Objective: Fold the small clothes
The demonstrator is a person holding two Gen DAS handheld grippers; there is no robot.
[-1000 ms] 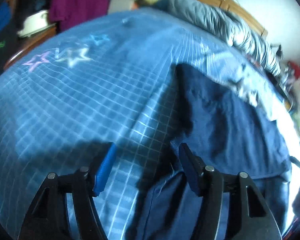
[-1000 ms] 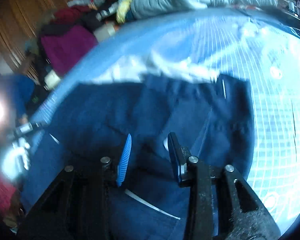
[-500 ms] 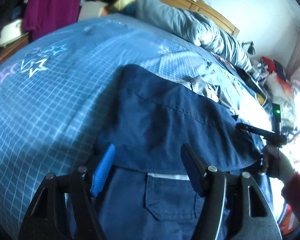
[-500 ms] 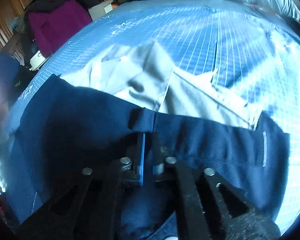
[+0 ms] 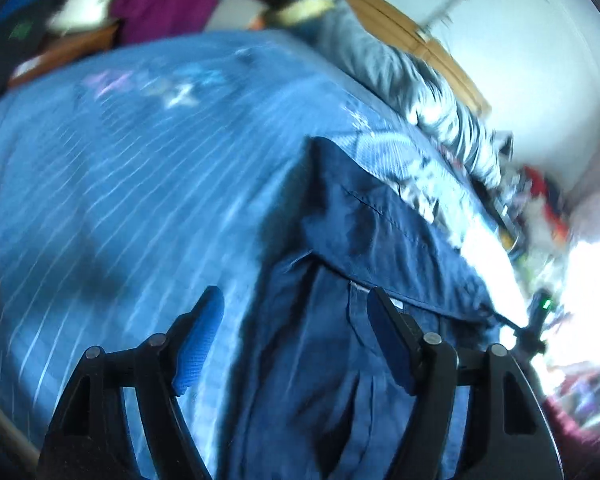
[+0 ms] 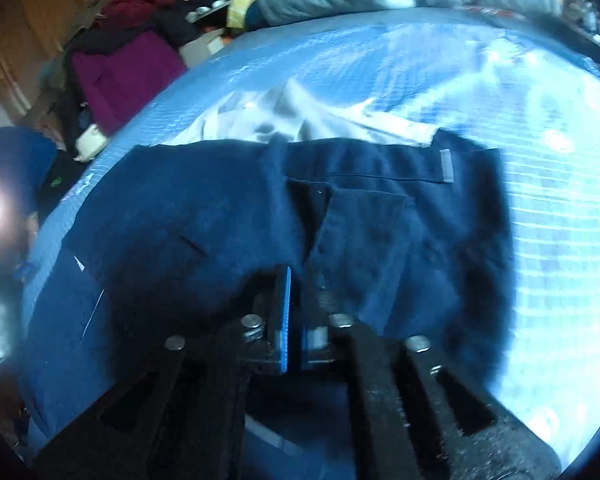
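From the left wrist we see the left gripper (image 5: 296, 344) with its blue pads spread wide above navy shorts (image 5: 364, 248) lying on a blue checked bedspread (image 5: 120, 184) (the view is blurred). From the right wrist, the right gripper (image 6: 296, 312) is pinched tight on the shorts' fabric, a pale garment (image 6: 284, 120) lying just beyond.

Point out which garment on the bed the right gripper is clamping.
The navy shorts: the right gripper is shut on their fabric. The white garment lies beyond, untouched.
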